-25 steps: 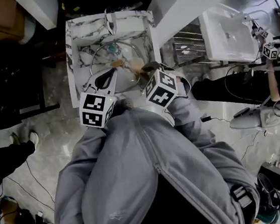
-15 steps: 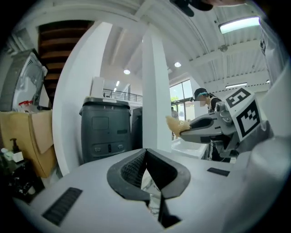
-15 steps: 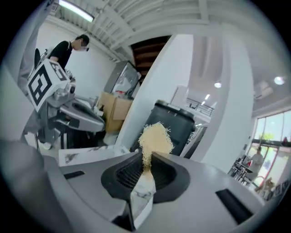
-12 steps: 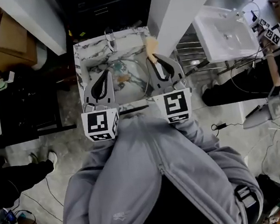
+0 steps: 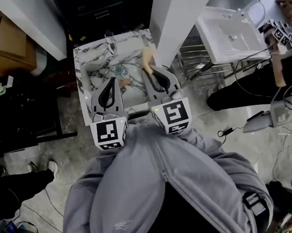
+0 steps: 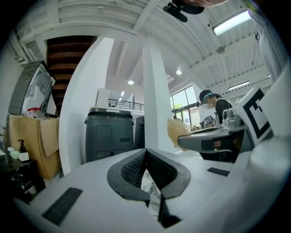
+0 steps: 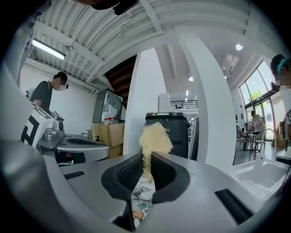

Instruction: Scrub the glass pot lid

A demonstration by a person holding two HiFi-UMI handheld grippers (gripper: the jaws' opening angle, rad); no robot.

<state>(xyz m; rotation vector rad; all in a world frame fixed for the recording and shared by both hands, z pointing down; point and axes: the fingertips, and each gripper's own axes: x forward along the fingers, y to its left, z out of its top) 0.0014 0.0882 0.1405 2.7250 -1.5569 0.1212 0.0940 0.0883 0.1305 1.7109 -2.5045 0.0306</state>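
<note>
While the left gripper [image 5: 111, 83] is held level with its jaws pressed together on nothing, the glass pot lid [image 5: 121, 72] is seen lying in the marble sink [image 5: 83, 55] below and between the tools. The right gripper [image 5: 149, 71] is clamped on a pale fibrous scrubber [image 7: 154, 136].

Nothing here reads as a word or number. The left cube [image 5: 110, 135], behind the left gripper [image 5: 112, 81], and the right cube [image 5: 171, 116], behind the right gripper [image 5: 148, 72], bear only black-and-white square patterns. Marks on the dark bin [image 7: 179, 132] beyond the right gripper's jaws are too small to read.
</note>
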